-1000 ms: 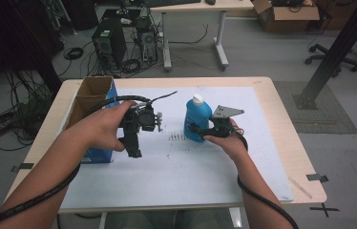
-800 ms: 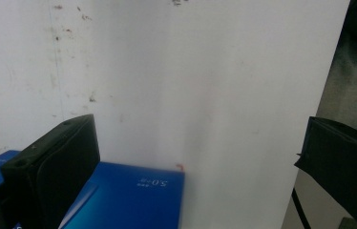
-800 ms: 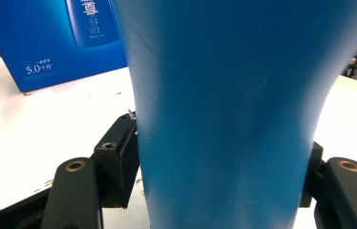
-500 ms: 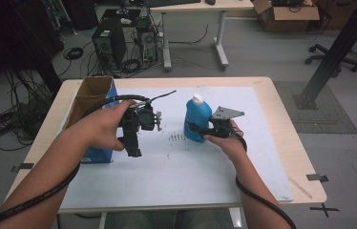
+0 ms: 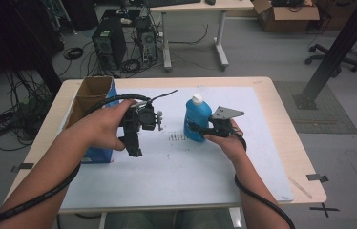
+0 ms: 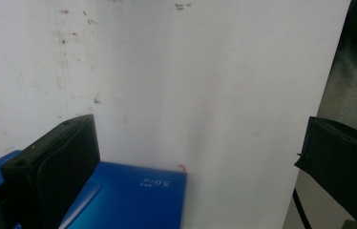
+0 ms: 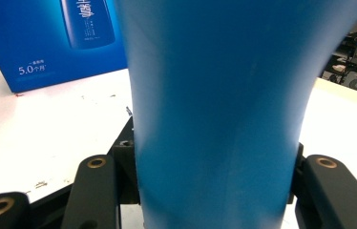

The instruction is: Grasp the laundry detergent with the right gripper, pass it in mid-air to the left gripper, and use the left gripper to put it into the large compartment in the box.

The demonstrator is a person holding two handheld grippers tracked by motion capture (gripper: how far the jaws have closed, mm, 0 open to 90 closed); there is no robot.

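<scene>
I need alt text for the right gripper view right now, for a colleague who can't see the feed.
A blue bottle stands upright between the right gripper's two black jaws, which have just closed against its sides. Behind it on the white table cover sits a blue carton printed with a bottle picture.

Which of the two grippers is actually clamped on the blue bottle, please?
The right gripper: its jaws press the blue bottle; the left gripper stands open.
</scene>
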